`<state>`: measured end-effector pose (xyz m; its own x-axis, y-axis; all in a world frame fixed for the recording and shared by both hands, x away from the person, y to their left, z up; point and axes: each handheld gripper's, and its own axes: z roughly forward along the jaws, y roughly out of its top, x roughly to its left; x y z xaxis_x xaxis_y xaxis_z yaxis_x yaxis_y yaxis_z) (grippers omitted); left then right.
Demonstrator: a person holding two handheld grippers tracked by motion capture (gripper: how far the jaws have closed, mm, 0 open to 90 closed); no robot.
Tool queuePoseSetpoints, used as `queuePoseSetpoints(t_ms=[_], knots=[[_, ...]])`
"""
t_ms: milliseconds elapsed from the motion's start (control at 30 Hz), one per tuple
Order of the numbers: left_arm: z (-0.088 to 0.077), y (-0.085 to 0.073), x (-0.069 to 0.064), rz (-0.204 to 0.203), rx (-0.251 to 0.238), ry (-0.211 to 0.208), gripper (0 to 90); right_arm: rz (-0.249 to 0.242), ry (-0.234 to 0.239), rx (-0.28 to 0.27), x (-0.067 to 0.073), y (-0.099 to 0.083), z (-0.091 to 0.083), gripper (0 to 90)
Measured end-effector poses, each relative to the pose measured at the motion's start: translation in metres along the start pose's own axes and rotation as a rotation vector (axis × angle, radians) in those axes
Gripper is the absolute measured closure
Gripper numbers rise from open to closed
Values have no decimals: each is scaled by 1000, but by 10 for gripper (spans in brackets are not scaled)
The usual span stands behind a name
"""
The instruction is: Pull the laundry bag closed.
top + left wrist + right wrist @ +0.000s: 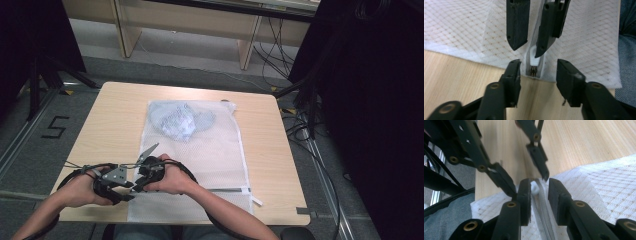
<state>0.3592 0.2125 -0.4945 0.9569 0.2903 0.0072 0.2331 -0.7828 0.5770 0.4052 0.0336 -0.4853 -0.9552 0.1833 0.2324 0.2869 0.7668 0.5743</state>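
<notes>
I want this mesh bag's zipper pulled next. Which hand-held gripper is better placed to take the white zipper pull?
Probably the right hand-held gripper: its open jaws straddle the white zipper pull and zipper track. The left hand-held gripper is open at the mesh bag edge, short of the pull.

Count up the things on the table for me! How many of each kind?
Mesh laundry bags: 1
Bundles of clothing inside the bag: 1
White zipper pulls: 1
Tongs, the left and the right, both open beside the pull: 2
Total: 5
</notes>
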Motion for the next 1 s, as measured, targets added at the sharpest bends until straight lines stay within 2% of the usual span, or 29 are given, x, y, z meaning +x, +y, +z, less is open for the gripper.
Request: queuePoseSetpoints(t_ms=[33, 67, 133, 167, 200, 267, 300, 333, 400, 433, 467, 500, 567, 633, 667, 700, 767, 800, 833, 900, 967, 1000], knots=[[0, 0, 0, 0, 0, 0, 518, 0, 0, 0, 0, 0, 0, 720], [-1, -1, 1, 18, 21, -1, 496, 0, 7, 10, 1, 0, 2, 710], [2, -1, 2, 18, 15, 9, 483, 13, 15, 31, 3, 0, 3, 707], [3, -1, 3, 17, 17, -12, 479, 5, 14, 31, 3, 0, 4, 707], [3, -1, 3, 9, 11, -1, 479, 7, 11, 31, 2, 0, 5, 709], [5, -2, 3, -4, 1, -3, 479, 16, 6, 38, 2, 0, 6, 715], [5, -2, 4, -6, 2, -3, 484, 15, 5, 39, 0, -1, 7, 771], [5, -2, 4, -6, 2, -3, 487, 15, 5, 39, 0, -1, 7, 771], [7, -2, 5, -24, -5, -41, 495, 8, 13, 26, 1, 0, 7, 831], [7, -2, 5, -24, -5, -41, 501, 19, 16, 28, 2, 1, 7, 848], [7, -2, 6, -12, 1, -39, 505, -7, 13, 22, 2, 2, 6, 858], [6, -2, 5, -20, -2, -19, 505, -7, 13, 22, 2, 2, 6, 858], [6, -3, 6, -13, -12, -12, 513, -19, 16, 17, 3, 4, 6, 865], [6, -4, 5, -41, -23, -25, 518, -8, 13, 26, 5, 5, 5, 867], [5, -4, 6, -33, -17, -20, 519, -6, 12, 21, 5, 5, 4, 867], [5, -5, 5, -35, -24, 2, 518, 16, 9, 9, 6, 5, 4, 867], [2, -5, 6, -23, -20, 11, 509, 0, 7, -6, 5, 4, 2, 867], [2, -6, 5, -46, -31, 22, 498, 23, 10, -13, 6, 4, 1, 867], [1, -6, 6, -49, -23, 15, 488, 24, 7, -29, 6, 4, 0, 868], [1, -6, 6, -64, -49, 27, 451, 50, 21, -43, 5, 4, -4, 867], [2, -6, 8, -55, -52, 22, 426, 50, 29, -54, 5, 4, -6, 868], [3, -6, 8, -61, -64, 27, 376, 76, 27, -56, 5, 5, -10, 868]])
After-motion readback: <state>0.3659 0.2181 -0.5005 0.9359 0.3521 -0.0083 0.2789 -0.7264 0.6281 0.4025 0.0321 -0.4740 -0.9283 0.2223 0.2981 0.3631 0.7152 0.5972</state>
